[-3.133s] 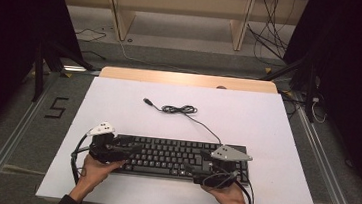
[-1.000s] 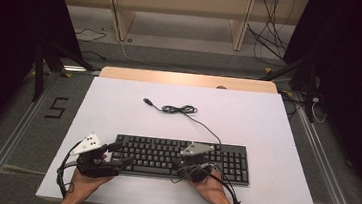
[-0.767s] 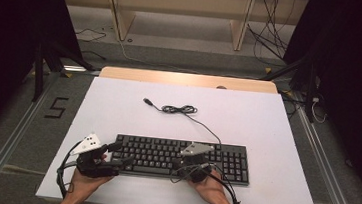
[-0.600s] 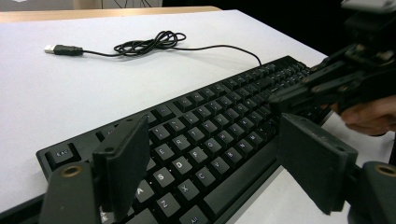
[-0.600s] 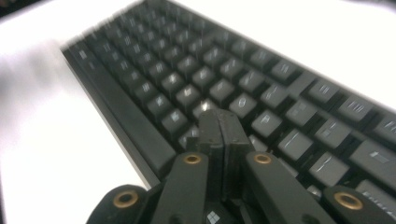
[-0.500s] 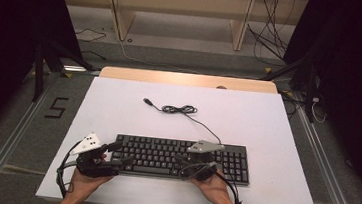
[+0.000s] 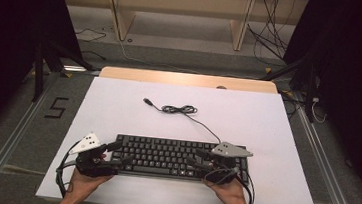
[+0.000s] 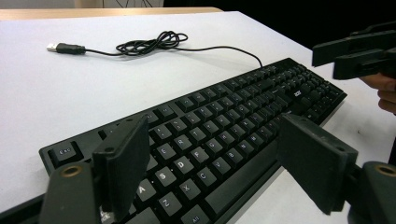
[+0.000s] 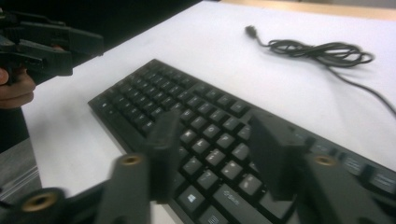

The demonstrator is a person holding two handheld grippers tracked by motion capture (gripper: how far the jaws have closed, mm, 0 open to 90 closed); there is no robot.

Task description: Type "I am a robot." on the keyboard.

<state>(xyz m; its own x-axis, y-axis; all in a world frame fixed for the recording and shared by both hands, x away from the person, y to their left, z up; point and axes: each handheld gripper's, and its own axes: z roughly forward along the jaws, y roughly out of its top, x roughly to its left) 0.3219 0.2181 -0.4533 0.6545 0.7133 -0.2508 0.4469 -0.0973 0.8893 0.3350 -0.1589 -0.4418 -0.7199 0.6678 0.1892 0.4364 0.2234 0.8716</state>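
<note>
A black keyboard [image 7: 173, 157] lies flat near the front of the white table [image 7: 118, 111]. Its thin cable runs back to a loose coil [image 7: 178, 110] and ends in a USB plug [image 7: 146, 100]. My left gripper [image 7: 120, 153] is at the keyboard's left end and open. In the left gripper view its jaws [image 8: 219, 172] straddle the front left corner of the keyboard [image 8: 224, 126]. My right gripper [image 7: 195, 159] hovers over the right half, open, pointing left. In the right gripper view the gripper [image 9: 219, 156] is just above the keys [image 9: 187, 107], blurred.
The table's wooden back edge [image 7: 186, 79] borders a floor with shelving legs and loose cables. A metal rail [image 7: 9, 141] runs along the left side. The other gripper [image 8: 359, 51] shows at the far end of the keyboard in the left gripper view.
My right gripper has slid to the right along the keyboard over the last second. The left gripper has held still at the left end. The keyboard and cable have not moved.
</note>
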